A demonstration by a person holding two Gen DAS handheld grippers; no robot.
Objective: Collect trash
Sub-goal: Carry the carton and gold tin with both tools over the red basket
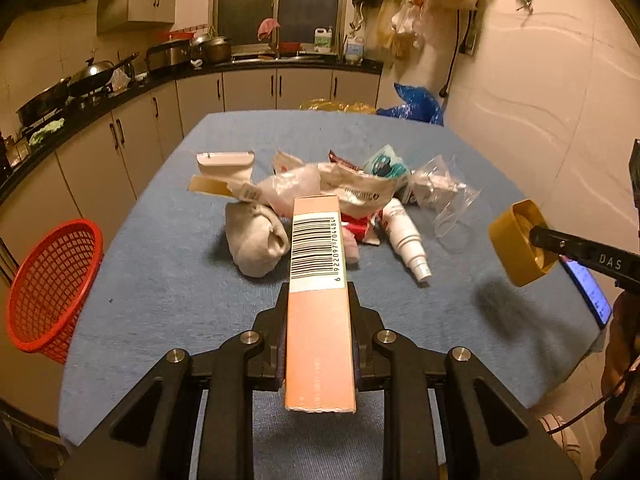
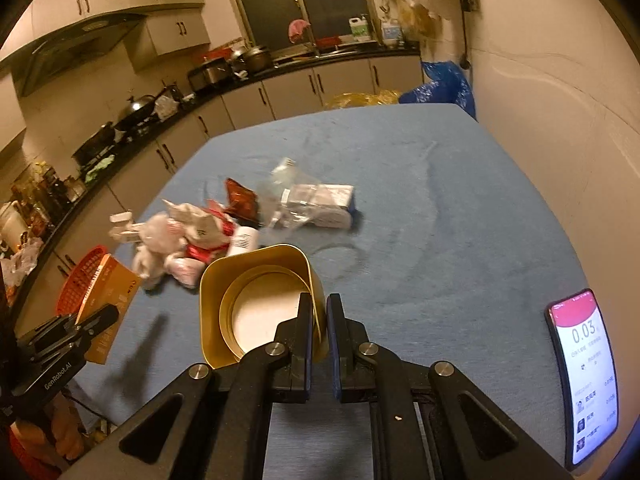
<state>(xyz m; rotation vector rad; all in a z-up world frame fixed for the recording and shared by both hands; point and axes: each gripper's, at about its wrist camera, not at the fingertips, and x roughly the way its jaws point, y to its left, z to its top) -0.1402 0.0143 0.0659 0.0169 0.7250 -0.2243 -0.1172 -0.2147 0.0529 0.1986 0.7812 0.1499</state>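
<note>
- My left hand-held gripper (image 1: 319, 316) is clamped on a long peach box (image 1: 318, 304), one finger on each long side; the box runs forward between the fingers, barcode face up, and sticks out past the tips, raised above the blue surface (image 1: 168, 280).
- My right hand-held gripper (image 2: 319, 332) is nearly closed, pinching the wall of a gold cap (image 2: 256, 280): one finger inside the rim, the other outside. The cap's open side faces my camera, white inside.
- From the left wrist, the cap (image 1: 518, 242) hangs off to the right of the box, above the surface, well apart from it.
- The trash pile (image 1: 320, 196) lies on the surface beyond the box's far end: a white spray bottle (image 1: 406, 240), a grey sock (image 1: 256, 240), crumpled wrappers and a clear bag (image 1: 444, 196).
- From the right wrist, the pile (image 2: 192, 236) sits ahead and left of the cap, the bottle just behind its rim.
- A red basket (image 1: 52, 284) stands off the surface's left edge, near the left gripper's side.
- A lit phone (image 2: 584, 376) lies at the surface's right edge, beside the right gripper.
</note>
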